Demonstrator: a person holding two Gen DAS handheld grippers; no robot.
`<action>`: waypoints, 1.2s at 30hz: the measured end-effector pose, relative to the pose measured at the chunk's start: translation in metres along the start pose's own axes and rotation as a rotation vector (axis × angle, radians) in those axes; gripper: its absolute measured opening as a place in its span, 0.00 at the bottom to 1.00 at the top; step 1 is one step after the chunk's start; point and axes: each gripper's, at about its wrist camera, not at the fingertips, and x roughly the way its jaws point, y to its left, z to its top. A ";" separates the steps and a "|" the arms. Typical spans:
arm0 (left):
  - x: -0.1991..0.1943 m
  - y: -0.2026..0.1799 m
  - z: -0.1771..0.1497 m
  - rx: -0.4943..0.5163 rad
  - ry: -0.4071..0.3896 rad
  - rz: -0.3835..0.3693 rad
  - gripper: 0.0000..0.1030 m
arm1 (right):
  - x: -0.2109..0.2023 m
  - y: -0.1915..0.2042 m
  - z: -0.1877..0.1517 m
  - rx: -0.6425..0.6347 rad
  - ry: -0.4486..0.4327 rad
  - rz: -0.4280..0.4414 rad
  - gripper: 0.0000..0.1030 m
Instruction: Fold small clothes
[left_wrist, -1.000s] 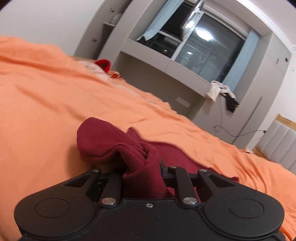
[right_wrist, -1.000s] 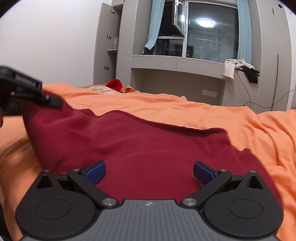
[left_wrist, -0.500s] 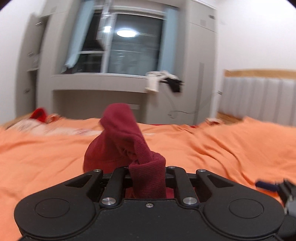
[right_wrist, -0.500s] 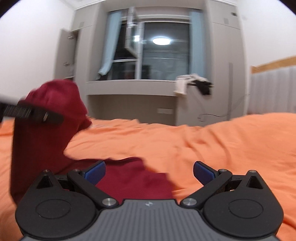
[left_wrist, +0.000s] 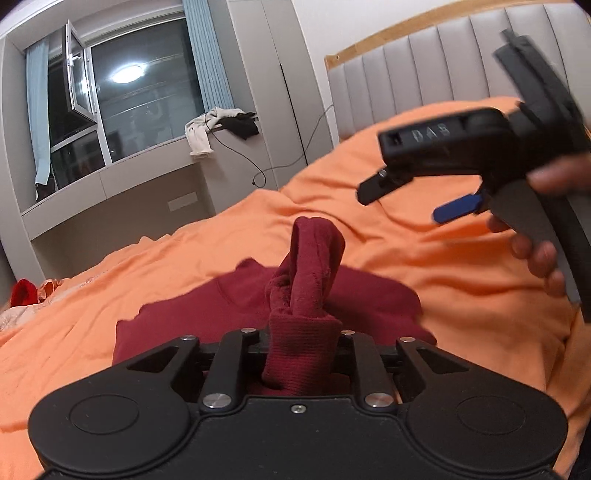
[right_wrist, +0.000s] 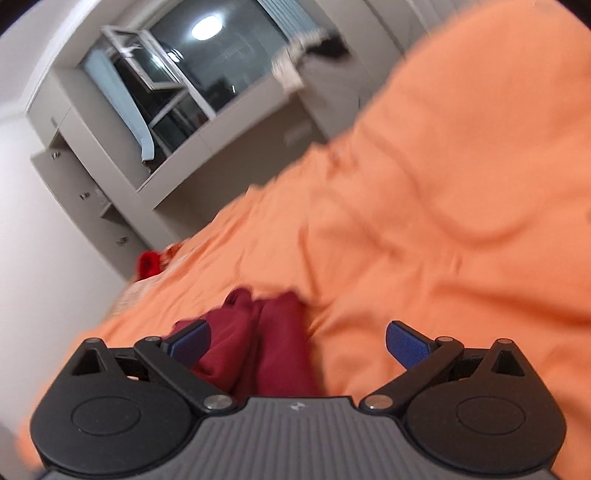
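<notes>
A dark red garment (left_wrist: 306, 295) lies on the orange bedspread (left_wrist: 424, 266). My left gripper (left_wrist: 301, 339) is shut on a bunched ribbed end of it, and the cloth stands up from the jaws. The rest lies flat just beyond. My right gripper (right_wrist: 297, 338) is open and empty, blue pads (right_wrist: 404, 341) wide apart, tilted, with part of the red garment (right_wrist: 258, 347) below its left pad. In the left wrist view the right gripper (left_wrist: 413, 199) hovers at upper right, held by a hand, above the bedspread.
A grey padded headboard (left_wrist: 424, 66) is at the right. A window sill unit (left_wrist: 122, 177) with clothes draped on it (left_wrist: 218, 125) stands beyond the bed. A red item (left_wrist: 24, 291) lies at the bed's far left edge.
Both grippers swung round toward the headboard. The left carried the gripped end over the garment, which now lies flatter ahead. The right gripper stayed open and tilted.
</notes>
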 end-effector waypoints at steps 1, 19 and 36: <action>0.001 0.002 -0.001 -0.002 0.003 -0.003 0.27 | 0.007 -0.005 0.000 0.048 0.040 0.027 1.00; -0.054 0.006 -0.007 0.061 -0.086 -0.004 0.71 | 0.032 0.026 -0.007 0.094 0.067 0.254 0.93; -0.048 -0.002 -0.013 0.069 -0.086 -0.055 0.20 | 0.055 0.041 -0.018 -0.090 0.082 0.158 0.10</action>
